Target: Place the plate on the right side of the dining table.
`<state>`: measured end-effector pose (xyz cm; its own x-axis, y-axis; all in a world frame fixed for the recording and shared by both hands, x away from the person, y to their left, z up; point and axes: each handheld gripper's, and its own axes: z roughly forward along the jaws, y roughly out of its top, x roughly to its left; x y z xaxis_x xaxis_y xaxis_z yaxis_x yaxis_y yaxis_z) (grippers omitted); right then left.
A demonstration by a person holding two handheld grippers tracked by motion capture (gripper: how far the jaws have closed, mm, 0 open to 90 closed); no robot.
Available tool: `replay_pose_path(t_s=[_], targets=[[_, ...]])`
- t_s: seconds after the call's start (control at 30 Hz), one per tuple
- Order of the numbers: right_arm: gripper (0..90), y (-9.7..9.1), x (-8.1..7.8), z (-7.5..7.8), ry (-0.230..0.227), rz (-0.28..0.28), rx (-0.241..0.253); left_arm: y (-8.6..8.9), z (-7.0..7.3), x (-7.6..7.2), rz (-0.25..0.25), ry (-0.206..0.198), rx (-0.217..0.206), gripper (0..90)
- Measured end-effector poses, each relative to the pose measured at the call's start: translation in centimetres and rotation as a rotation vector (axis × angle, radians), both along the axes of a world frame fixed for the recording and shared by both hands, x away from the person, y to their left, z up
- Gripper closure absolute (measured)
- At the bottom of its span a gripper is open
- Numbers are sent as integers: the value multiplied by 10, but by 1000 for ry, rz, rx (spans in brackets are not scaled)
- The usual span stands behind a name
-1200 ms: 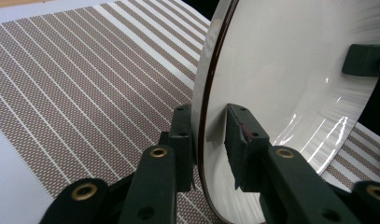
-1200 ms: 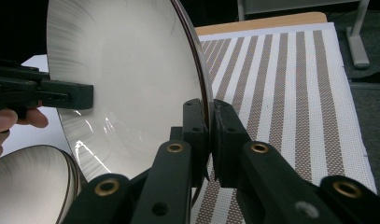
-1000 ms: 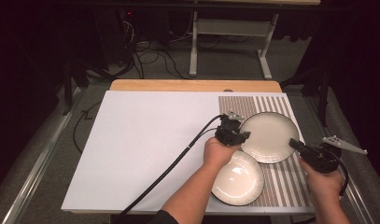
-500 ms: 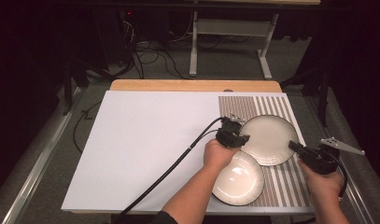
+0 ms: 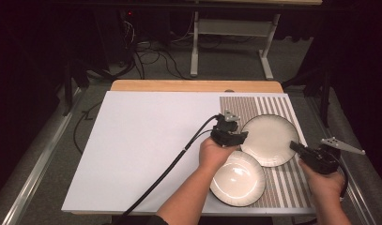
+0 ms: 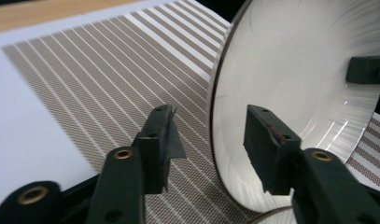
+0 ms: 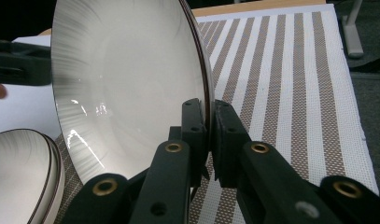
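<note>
1. In the high view, two cream plates with dark rims sit on the striped mat (image 5: pixel 278 183) at the right end of the white table (image 5: pixel 146 154): the far plate (image 5: pixel 271 139), and the near plate (image 5: pixel 237 178) partly under its near-left edge.
2. The right gripper (image 5: pixel 297 148) is at the far plate's right rim; the left gripper (image 5: pixel 240 137) is at its left rim.
3. The right gripper view shows what the high view cannot: the jaws are clamped tight on the far plate's (image 7: pixel 131 84) rim, one jaw on each face, and the plate is tipped up off the mat. The near plate (image 7: pixel 24 172) lies low at the left.
4. The left gripper view shows its jaws have just been opening: they straddle the plate's (image 6: pixel 299 84) rim with a clear gap, neither pad pressing. The right gripper's jaw (image 6: pixel 367 69) shows at the opposite rim.
</note>
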<state>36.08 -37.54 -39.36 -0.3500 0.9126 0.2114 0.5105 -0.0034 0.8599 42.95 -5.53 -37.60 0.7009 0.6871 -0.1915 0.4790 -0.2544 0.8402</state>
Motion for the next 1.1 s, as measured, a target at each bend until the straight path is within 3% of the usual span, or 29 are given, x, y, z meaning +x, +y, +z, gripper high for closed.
replay_pose_path(t_s=[0.27, 0.37, 0.47, 0.6, 0.93, 1.1], targets=[[858, 0, 3, -1, 16, -11, -5, 43, 8, -22, 4, -61, -49, 364], [853, -1, 5, -2, 24, -15, -8, 59, 11, -32, 18, -80, -64, 233], [851, -2, 7, -3, 33, -19, -7, 79, 13, -44, 21, -112, -74, 159], [846, -3, 9, -4, 46, -21, -5, 106, 11, -59, 64, -146, -82, 97], [823, -4, 14, -8, 93, -32, -7, 168, 3, -84, 111, -151, -51, 6], [808, -4, 18, -11, 120, -39, -14, 209, 6, -105, 147, -195, -35, 6]])
